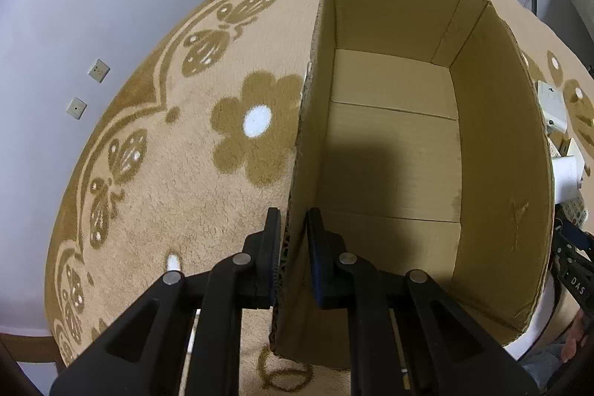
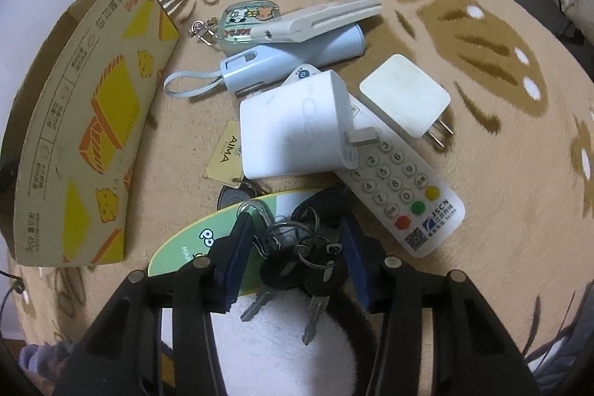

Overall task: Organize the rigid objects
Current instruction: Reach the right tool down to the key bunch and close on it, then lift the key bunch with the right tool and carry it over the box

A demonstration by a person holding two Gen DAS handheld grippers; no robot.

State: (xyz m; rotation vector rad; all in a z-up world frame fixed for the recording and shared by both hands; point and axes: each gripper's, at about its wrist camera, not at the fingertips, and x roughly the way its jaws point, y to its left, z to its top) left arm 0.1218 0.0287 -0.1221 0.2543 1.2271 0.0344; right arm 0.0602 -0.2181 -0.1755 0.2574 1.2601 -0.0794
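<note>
Your left gripper (image 1: 293,244) is matte black: two linkage arms per side, each capped by a round silver pivot pin behind the jaws. Your right gripper (image 2: 295,255) matches it, but its fingers (image 2: 237,258) carry dark blue ribbed pads on their inner faces.
</note>
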